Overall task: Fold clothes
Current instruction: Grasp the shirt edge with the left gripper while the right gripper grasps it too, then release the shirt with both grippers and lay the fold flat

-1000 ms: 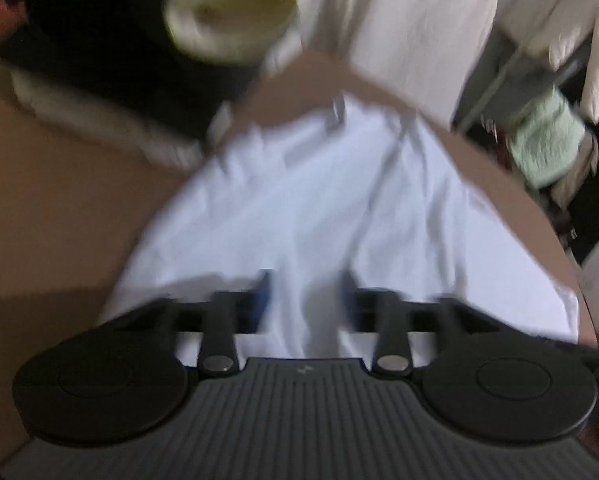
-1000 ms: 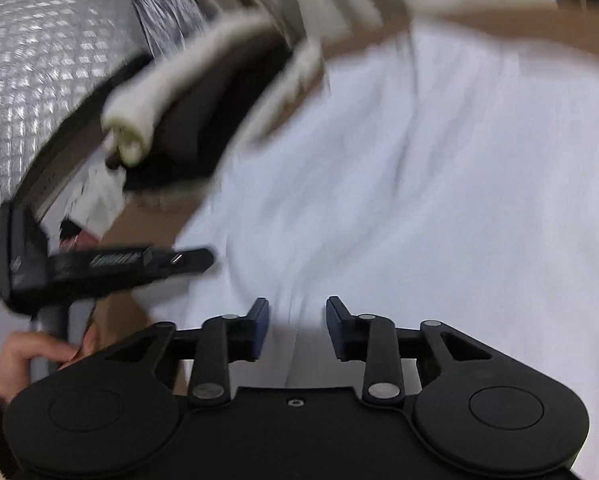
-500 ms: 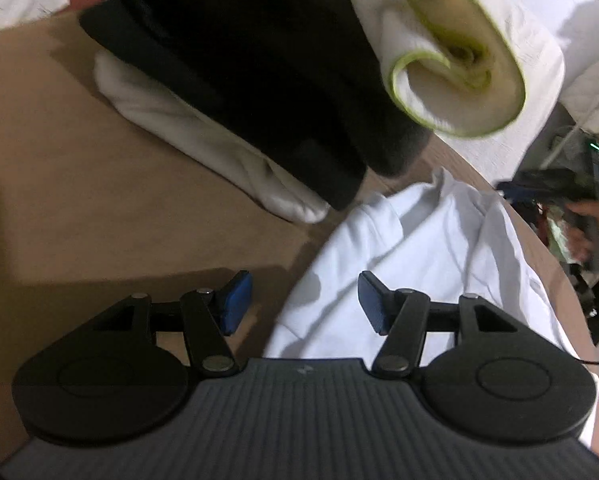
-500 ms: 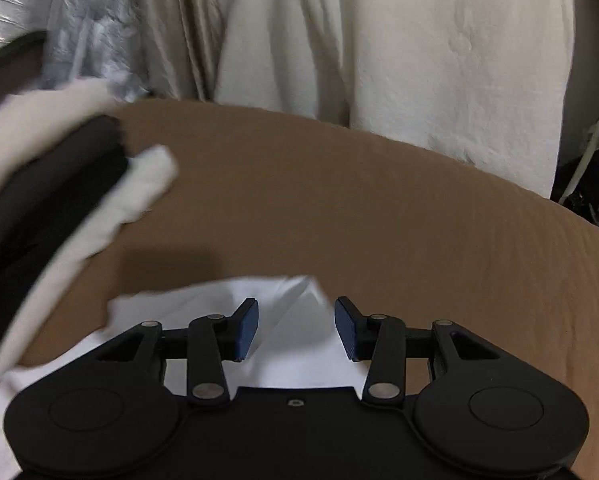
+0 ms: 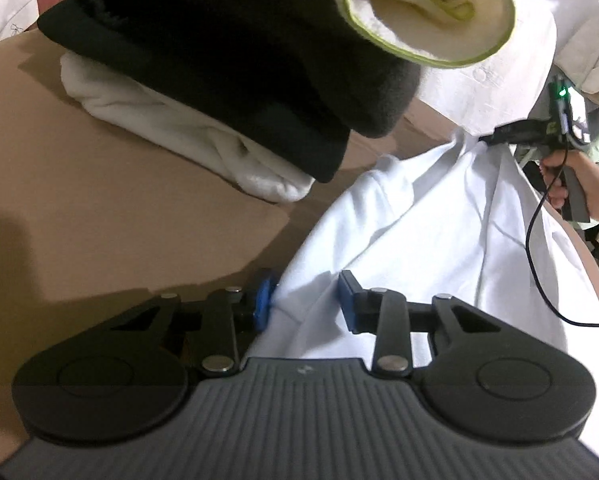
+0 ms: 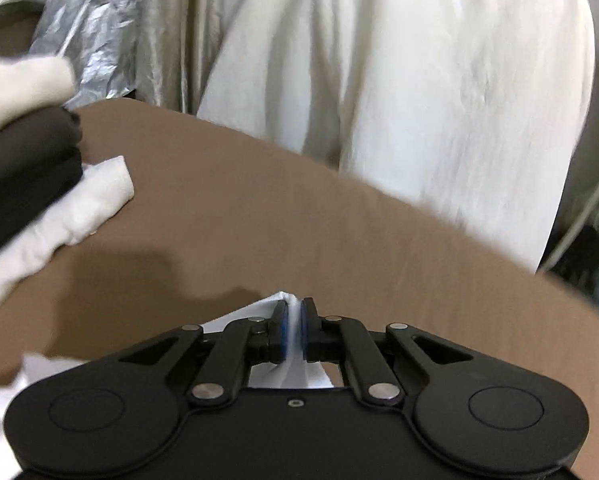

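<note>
A white garment lies spread on the brown surface. My left gripper is open, with its jaws on either side of the garment's near left edge; the cloth lies between the blue pads. My right gripper is shut on a far corner of the white garment and holds it just above the brown surface. In the left wrist view the right gripper pinches that corner at the far right, held by a hand.
A stack of folded clothes, black on white with a cream, green-edged piece on top, sits at the back left; it also shows in the right wrist view. A large white cloth hangs beyond the surface's far edge.
My right gripper has shut on the garment's corner. My left gripper has come down and forward onto the garment's edge, with the cloth now between its open jaws.
</note>
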`<state>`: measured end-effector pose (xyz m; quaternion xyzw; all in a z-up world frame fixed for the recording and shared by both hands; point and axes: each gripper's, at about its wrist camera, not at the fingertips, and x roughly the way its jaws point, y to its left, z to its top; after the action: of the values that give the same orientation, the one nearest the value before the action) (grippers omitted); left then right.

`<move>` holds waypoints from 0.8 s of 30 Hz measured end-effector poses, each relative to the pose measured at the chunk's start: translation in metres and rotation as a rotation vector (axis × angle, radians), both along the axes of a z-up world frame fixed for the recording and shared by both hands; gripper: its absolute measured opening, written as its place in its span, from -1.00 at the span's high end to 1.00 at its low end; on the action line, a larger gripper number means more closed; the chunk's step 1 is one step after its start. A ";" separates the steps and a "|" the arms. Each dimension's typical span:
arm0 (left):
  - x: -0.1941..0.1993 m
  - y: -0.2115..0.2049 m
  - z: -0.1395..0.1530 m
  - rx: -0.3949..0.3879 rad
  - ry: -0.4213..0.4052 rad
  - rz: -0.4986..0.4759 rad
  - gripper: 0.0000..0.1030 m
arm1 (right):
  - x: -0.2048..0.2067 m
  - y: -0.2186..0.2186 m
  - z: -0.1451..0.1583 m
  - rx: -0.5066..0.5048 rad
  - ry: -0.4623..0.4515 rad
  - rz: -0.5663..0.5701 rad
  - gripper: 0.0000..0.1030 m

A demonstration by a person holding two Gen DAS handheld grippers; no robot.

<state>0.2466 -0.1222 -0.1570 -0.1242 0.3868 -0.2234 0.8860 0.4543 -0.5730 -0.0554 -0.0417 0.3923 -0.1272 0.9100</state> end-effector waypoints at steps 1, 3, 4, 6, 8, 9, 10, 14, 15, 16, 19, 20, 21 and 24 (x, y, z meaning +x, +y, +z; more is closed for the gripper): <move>-0.001 -0.002 0.000 0.018 -0.007 0.002 0.33 | 0.004 -0.001 -0.006 -0.005 0.027 -0.001 0.77; -0.004 -0.008 0.002 0.062 -0.031 -0.002 0.33 | 0.004 -0.003 -0.006 -0.050 -0.008 -0.061 0.52; -0.005 -0.010 0.004 0.076 -0.035 0.003 0.33 | 0.000 -0.004 0.000 -0.052 -0.058 -0.101 0.16; -0.006 -0.010 0.007 0.088 -0.035 0.031 0.33 | -0.017 -0.015 0.020 0.079 -0.181 -0.173 -0.12; -0.004 -0.007 0.010 0.114 -0.032 0.068 0.32 | -0.042 -0.024 0.036 0.283 -0.274 -0.201 -0.12; -0.004 -0.005 0.011 0.125 -0.030 0.087 0.32 | -0.055 -0.026 0.041 0.367 -0.290 -0.208 -0.12; -0.004 -0.001 0.013 0.114 -0.021 0.095 0.31 | -0.068 -0.025 0.042 0.439 -0.288 -0.204 -0.12; -0.012 0.009 0.029 0.066 -0.025 0.085 0.31 | -0.115 0.005 0.028 0.574 -0.202 -0.187 -0.13; -0.016 0.010 0.035 0.053 -0.036 0.071 0.31 | -0.126 0.016 0.022 0.559 -0.176 -0.214 -0.14; -0.019 0.011 0.040 0.040 -0.047 0.058 0.33 | -0.136 0.026 0.016 0.544 -0.150 -0.241 -0.14; -0.029 0.015 0.058 0.001 -0.079 0.018 0.19 | -0.166 0.057 -0.003 0.498 -0.072 -0.322 -0.13; -0.032 0.016 0.064 -0.012 -0.089 0.005 0.09 | -0.176 0.068 -0.010 0.482 -0.046 -0.348 -0.13; -0.036 0.017 0.070 -0.029 -0.100 -0.012 0.03 | -0.193 0.075 -0.009 0.478 -0.069 -0.364 -0.14; -0.050 0.007 0.081 -0.151 -0.084 -0.155 -0.17 | -0.261 0.093 -0.012 0.621 -0.117 -0.399 -0.29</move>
<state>0.1966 -0.1157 -0.0756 -0.1507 0.3399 -0.3246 0.8697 0.1932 -0.4797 -0.0671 0.3208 0.3602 -0.1792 0.8575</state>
